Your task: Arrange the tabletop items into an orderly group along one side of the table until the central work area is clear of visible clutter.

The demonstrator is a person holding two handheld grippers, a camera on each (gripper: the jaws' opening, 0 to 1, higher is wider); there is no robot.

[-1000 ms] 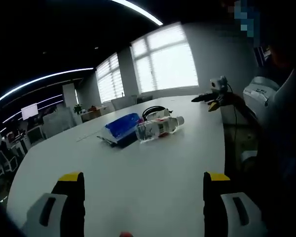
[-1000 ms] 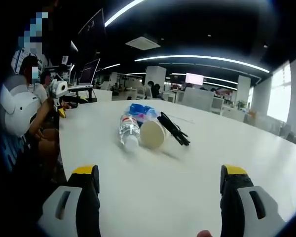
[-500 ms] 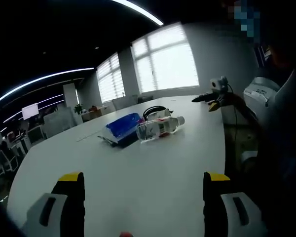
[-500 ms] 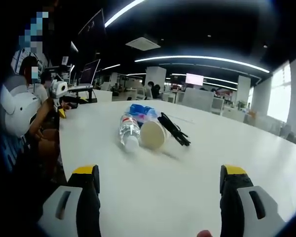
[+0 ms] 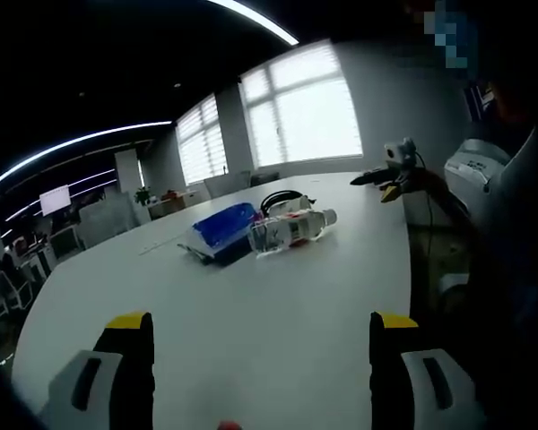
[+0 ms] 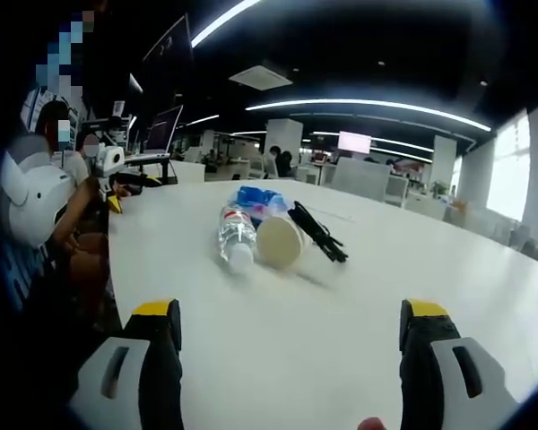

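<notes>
So we have a smooth white table (image 5: 278,305) with a rounded edge, matte, with soft reflections. Both tongs are spread wide with nothing between the jaws: left gripper (image 5: 260,354) and right gripper (image 6: 291,340), each with black jaws, yellow tips and grey bodies.

Items sit bunched together well ahead of both grippers, none touching the jaws. From the left gripper view we see a clear plastic water bottle (image 5: 291,230) lying on its side, white cap pointing right, with a label showing red that we can't read. Just beside it on the left is a flat, glossy blue pouch (image 5: 221,228); behind the bottle there's a black looped thing (image 5: 280,201), possibly a cable, hard to tell.

From the right gripper view we see the same bottle (image 6: 237,236) lying cap toward the camera, a pale paper cup (image 6: 279,243) on its side touching it on the right, open mouth facing us, and black stick-like items (image 6: 318,234) just right of the cup. The blue pouch (image 6: 255,199) is behind them.

At the table edge, a seated person (image 6: 36,210) in white holds another yellow-tipped gripper (image 5: 387,177).
</notes>
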